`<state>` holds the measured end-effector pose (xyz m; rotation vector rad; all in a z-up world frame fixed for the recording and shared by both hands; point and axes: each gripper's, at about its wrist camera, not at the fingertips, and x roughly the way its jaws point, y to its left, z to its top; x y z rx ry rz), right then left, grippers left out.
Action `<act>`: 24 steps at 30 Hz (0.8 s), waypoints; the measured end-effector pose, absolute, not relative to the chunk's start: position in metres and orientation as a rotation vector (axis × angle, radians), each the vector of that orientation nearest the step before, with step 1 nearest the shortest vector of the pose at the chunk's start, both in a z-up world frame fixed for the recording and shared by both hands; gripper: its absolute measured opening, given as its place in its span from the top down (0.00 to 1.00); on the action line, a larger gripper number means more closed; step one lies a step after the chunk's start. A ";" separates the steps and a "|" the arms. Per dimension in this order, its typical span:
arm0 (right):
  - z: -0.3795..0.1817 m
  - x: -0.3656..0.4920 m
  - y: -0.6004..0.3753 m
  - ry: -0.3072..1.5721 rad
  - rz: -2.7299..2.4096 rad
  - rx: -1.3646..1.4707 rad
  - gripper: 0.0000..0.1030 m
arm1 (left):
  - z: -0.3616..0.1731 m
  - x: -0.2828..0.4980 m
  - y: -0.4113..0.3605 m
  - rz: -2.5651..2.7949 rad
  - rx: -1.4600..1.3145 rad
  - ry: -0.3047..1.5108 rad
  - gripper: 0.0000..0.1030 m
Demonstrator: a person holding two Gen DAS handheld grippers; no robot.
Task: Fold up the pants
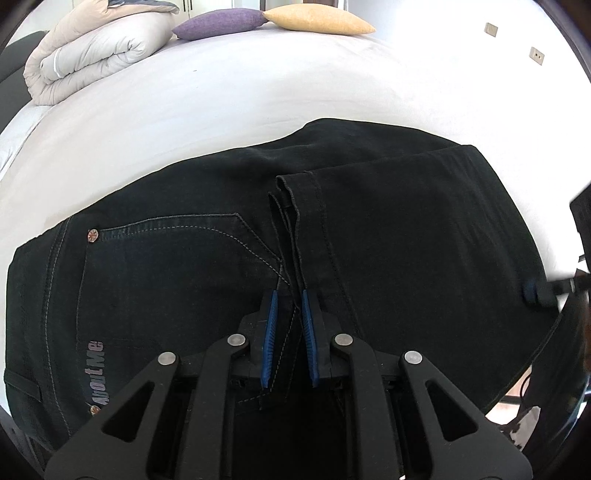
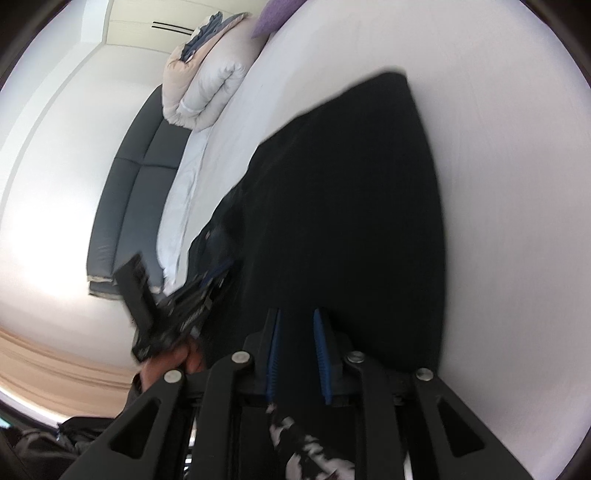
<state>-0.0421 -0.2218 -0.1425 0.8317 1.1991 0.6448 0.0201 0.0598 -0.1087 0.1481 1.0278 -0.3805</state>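
- The black pants (image 1: 229,229) lie flat on the white bed (image 1: 258,88), folded so the leg hems (image 1: 295,184) rest on top of the seat area near the back pocket (image 1: 166,251)
- The left gripper (image 1: 289,295) sits low over the pants with its blue pads (image 1: 272,314) a narrow gap apart; the hem edge and a stitched seam run up between the two fingers, and the tips sit against the cloth
- Whether those fingers actually pinch the hem or merely straddle it cannot be told, since the fabric in the gap looks loose and neither pad visibly presses it
- In the left wrist view the right gripper's tip (image 1: 539,291) shows blurred at the pants' right side, over the folded legs
- In the right wrist view, the right gripper (image 2: 297,314) points along the pants (image 2: 351,206), which stretch ahead of it up the bed (image 2: 498,184); its fingers stand moderately apart with only dark cloth seen behind the gap, and nothing is clearly held
- The left gripper (image 2: 207,291) appears blurred just left of the right one, at the pants' near-left edge
- A folded duvet (image 1: 88,59), a purple cushion (image 1: 218,24) and a yellow cushion (image 1: 317,20) lie at the bed's far end, well apart from the pants
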 end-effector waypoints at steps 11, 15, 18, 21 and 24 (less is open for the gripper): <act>-0.143 -0.087 -0.205 1.197 0.705 0.883 0.63 | -0.093 -0.001 0.125 -0.380 -0.242 0.997 0.86; -0.118 -0.074 -0.190 1.138 0.756 0.862 0.58 | -0.068 -0.029 0.184 -0.347 -0.463 0.894 0.86; -0.102 -0.049 -0.176 1.104 0.775 0.878 0.54 | -0.056 -0.057 0.237 -0.305 -0.617 0.801 0.86; -0.088 -0.023 -0.157 1.075 0.816 0.887 0.45 | -0.062 -0.087 0.289 -0.239 -0.788 0.716 0.48; -0.082 0.001 -0.131 1.080 0.834 0.875 0.30 | -0.084 -0.118 0.332 -0.107 -0.962 0.618 0.09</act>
